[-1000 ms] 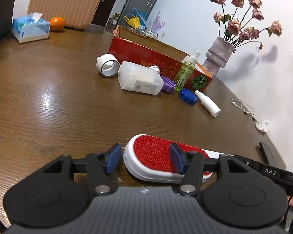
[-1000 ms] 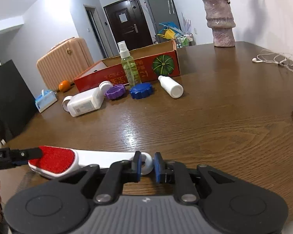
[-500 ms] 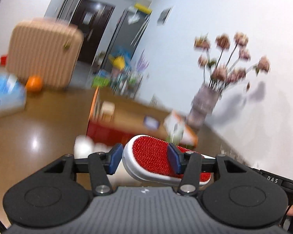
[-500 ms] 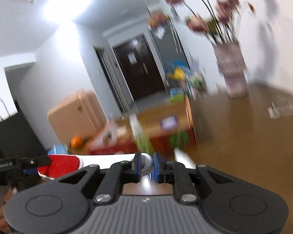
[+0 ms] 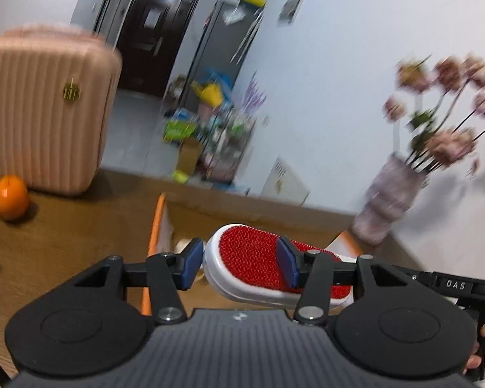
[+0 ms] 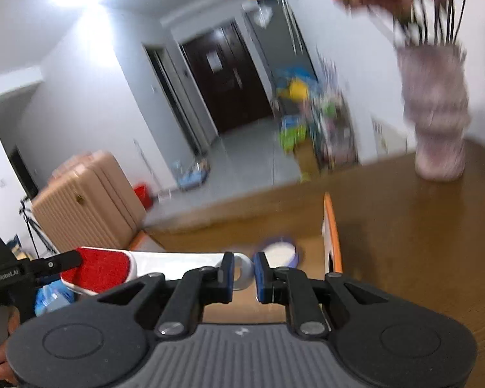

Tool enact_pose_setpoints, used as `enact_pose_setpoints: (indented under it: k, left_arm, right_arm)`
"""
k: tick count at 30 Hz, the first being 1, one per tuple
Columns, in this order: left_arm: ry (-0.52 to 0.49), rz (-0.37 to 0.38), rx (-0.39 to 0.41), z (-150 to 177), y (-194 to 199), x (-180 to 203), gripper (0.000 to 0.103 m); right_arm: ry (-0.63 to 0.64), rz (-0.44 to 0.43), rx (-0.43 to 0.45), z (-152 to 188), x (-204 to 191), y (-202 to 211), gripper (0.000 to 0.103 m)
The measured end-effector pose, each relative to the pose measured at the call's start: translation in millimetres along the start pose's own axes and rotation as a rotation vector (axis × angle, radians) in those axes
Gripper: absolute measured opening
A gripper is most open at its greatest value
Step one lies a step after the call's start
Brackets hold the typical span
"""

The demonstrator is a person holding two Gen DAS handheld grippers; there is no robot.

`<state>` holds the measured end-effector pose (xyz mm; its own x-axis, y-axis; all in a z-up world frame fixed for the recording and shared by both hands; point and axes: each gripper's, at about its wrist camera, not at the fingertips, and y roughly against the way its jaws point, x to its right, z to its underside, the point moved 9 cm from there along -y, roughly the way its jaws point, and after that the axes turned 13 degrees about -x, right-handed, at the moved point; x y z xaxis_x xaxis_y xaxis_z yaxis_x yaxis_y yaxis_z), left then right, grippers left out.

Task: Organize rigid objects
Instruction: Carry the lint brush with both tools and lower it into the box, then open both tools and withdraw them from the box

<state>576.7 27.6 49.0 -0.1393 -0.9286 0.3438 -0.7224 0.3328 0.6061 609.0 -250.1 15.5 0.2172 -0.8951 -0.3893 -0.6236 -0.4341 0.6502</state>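
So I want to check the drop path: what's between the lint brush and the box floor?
In the right wrist view, open air below the lint brush, then a white, purple-rimmed lid in the box.

- Lint brush [image 5: 252, 258]: white body, red textured pad.
- Fingers [image 5: 287, 265]: blue pads on black arms.
- Box [image 5: 155, 226]: orange rim, brown cardboard inside.
- Suitcase [image 5: 42, 119]: peach-pink, vertical ribs.
- Fruit [image 5: 9, 197]: orange.
- Tabletop [image 6: 420, 242]: brown wood grain.
- Vase [image 6: 436, 113]: pale mauve.
- Lid [image 6: 279, 252]: purple rim, white inside.

A pink suitcase [image 5: 42, 119] stands behind an orange [image 5: 9, 197]; a vase [image 6: 436, 123] holds flowers [image 5: 443, 113].
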Motion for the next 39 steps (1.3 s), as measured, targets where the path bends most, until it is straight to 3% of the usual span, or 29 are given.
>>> enact_pose_setpoints:
  k: [8, 13, 19, 21, 24, 26, 28, 31, 35, 39]
  left_arm:
    - [-0.004, -0.047, -0.147, 52.6, -50.9, -42.8, 0.051]
    - [-0.058, -0.073, -0.156, 59.4, -39.4, -44.6, 0.053]
    - [-0.156, -0.157, -0.155, 52.6, -12.4, -25.8, 0.063]
    - [-0.165, -0.173, -0.139, 49.1, 4.8, -18.7, 0.072]
    - [-0.193, -0.202, -0.096, 46.4, 42.1, -1.9, 0.075]
    - [-0.22, -0.222, -0.052, 51.5, 68.1, 10.0, 0.084]
    - [-0.244, -0.256, 0.014, 62.2, 97.6, 19.5, 0.088]
    - [-0.249, -0.304, 0.114, 85.4, 143.4, 29.0, 0.099]
    - [-0.324, -0.328, 0.23, 138.3, 197.8, 53.8, 0.103]
    - [-0.351, -0.334, 0.3, 192.7, 227.4, 69.9, 0.103]
  right_arm:
    - [0.06, 0.035, -0.1, 41.9, 0.3, -39.0, 0.013]
    - [0.092, 0.106, -0.126, 45.5, -0.8, -40.7, 0.016]
    - [0.135, 0.154, -0.102, 36.8, -15.2, 6.3, 0.016]
    - [0.15, 0.164, -0.068, 33.6, -24.3, 34.1, 0.017]
    - [0.169, 0.17, -0.001, 36.4, -37.7, 82.1, 0.024]
    - [0.2, 0.189, 0.044, 45.4, -44.9, 113.3, 0.041]
    - [0.258, 0.225, 0.123, 64.4, -55.2, 147.5, 0.048]
    - [0.294, 0.26, 0.228, 101.3, -65.9, 189.5, 0.062]
    - [0.329, 0.257, 0.324, 156.5, -82.6, 222.3, 0.072]
    - [0.327, 0.253, 0.393, 209.1, -94.1, 239.2, 0.084]
